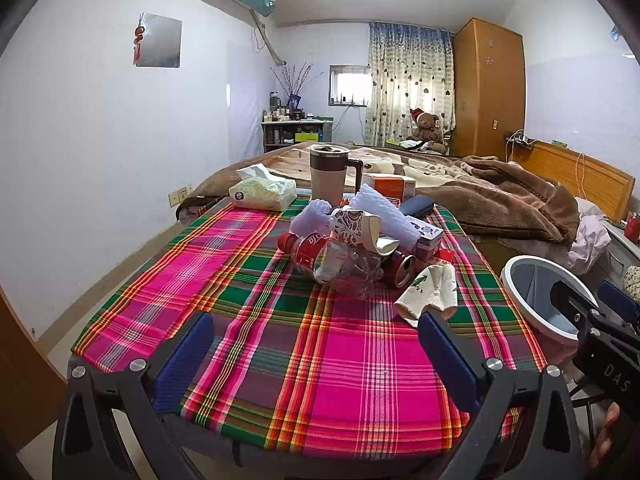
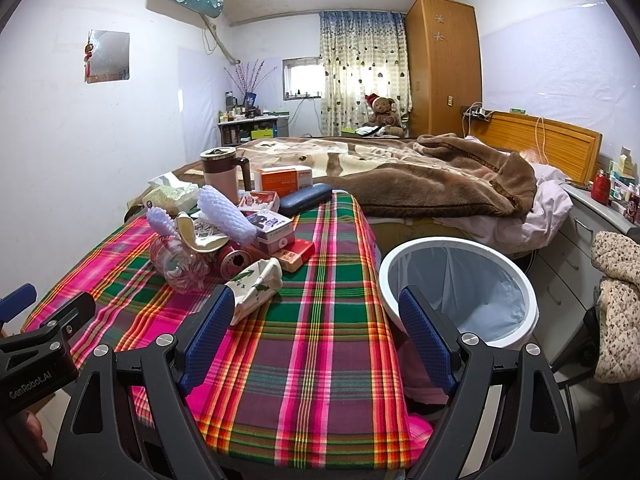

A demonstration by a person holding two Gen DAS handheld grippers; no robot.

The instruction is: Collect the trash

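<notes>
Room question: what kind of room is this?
It looks like a bedroom in a home. There is a bed with a brown blanket, a wooden wardrobe and a teddy bear by the curtain. A table with trash stands at the foot of the bed.

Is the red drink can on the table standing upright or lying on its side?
Lying on its side: the red can shows its opened top facing the camera.

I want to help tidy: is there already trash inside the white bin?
No, the white bin shows only its pale liner inside, and the trash pile sits on the table.
</notes>
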